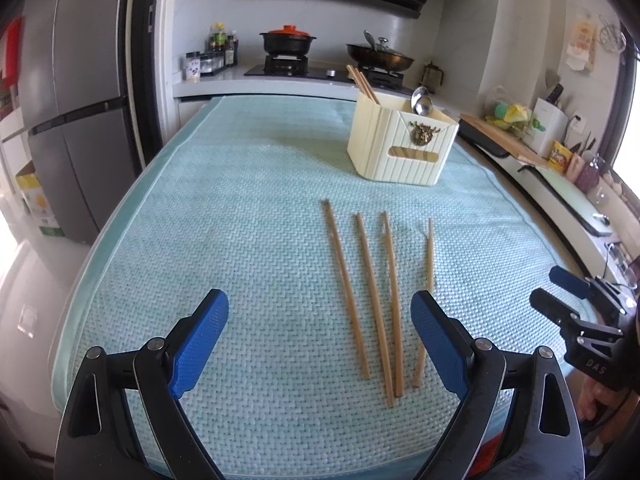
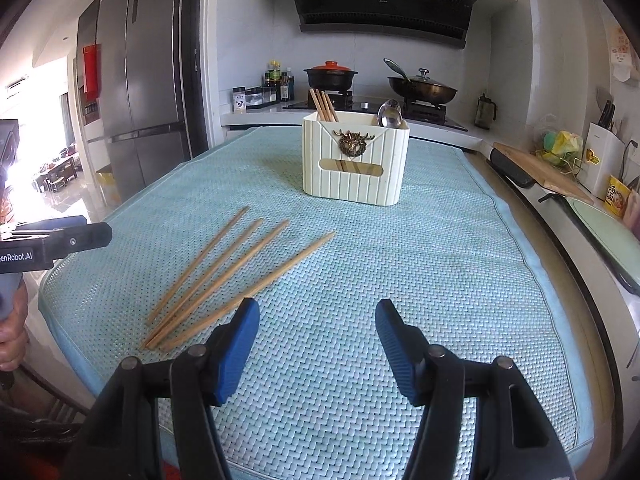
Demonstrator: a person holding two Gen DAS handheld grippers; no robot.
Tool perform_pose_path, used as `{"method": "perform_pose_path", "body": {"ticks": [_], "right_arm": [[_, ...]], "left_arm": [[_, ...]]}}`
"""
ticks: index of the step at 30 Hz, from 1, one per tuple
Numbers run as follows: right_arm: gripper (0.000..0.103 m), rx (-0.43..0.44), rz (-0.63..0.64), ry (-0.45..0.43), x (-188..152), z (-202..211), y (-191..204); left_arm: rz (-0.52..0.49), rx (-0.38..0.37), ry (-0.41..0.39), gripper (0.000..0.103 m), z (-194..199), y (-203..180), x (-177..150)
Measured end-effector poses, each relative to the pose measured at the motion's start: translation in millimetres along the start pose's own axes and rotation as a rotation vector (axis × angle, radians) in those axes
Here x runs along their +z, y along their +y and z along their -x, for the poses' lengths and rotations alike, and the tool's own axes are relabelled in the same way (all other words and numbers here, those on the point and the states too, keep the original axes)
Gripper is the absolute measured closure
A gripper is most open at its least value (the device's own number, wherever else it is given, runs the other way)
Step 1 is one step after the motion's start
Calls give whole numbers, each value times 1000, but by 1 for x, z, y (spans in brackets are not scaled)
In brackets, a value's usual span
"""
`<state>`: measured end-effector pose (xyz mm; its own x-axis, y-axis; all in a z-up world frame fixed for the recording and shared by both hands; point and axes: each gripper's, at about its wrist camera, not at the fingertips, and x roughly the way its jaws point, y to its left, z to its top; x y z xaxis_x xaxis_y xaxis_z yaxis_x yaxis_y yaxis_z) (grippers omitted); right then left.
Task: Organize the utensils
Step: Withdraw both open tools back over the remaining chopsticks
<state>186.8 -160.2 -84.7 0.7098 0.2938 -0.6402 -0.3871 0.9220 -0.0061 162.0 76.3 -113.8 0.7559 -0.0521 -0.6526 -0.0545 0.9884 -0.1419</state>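
Teal mat (image 2: pixel 400 264), four loose chopsticks (image 2: pixel 224 280) near its left edge.

Mat (image 2: pixel 400 264) was pale teal w/ herringbone weave. Chopsticks (image 1: pixel 370 304), centre frame, were tan wood. Utensil holder (image 2: pixel 354 160), upper centre, was cream, vertically ribbed, w/ bronze emblem. Gripper pads (image 1: pixel 438 344) were blue.

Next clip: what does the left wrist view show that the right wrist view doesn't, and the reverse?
Only the left wrist view shows the open right hand-held gripper from outside, at the mat's right edge. Only the right wrist view shows the person's hand at the far left and a bright room beyond the fridge. Both show four loose chopsticks on the teal mat, and the cream utensil holder with chopsticks and a spoon standing in it.
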Motion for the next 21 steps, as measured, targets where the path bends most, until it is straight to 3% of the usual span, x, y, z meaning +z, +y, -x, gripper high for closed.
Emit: {"method": "perform_pose_path", "body": {"ticks": [10,21], "right_arm": [[41,-5,-15,36,-4,-8,-3],[41,64,-14,117,-8,-27,10]], "left_arm": [[46,22,11,10,-5,17,-2],[60,27,22,10,-10,21,-7]]}}
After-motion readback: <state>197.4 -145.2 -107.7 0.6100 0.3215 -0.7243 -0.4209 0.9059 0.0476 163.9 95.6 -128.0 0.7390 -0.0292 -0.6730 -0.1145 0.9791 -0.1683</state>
